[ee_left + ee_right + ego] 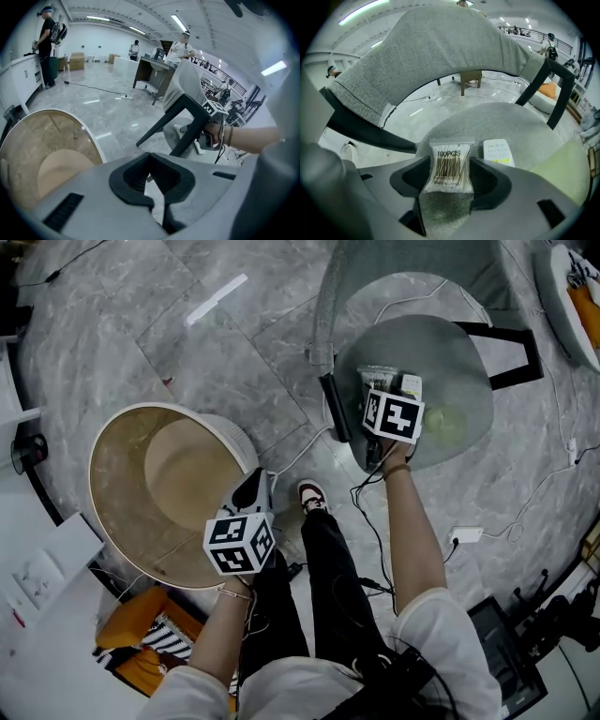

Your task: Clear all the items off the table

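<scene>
right claw (449,163) spread around swab packet (449,169)

Head view looks steeply down on table (131,502) and chair (459,381). Left gripper view: low, facing both. Right gripper view: close over the chair seat, facing its backrest.

- Chair seat (525,122): backrest (440,51) arches over the far side and blocks that approach. The way in from above and the front is open.
- Right tool (449,178): jaws apart, swab packet (449,164) lying between them.
- White keypad (498,152): just right of the packet.
- Yellow-green item (567,164), possibly cloth: farther right.
- Table (103,493): raised rim all round, reachable from above.
</scene>
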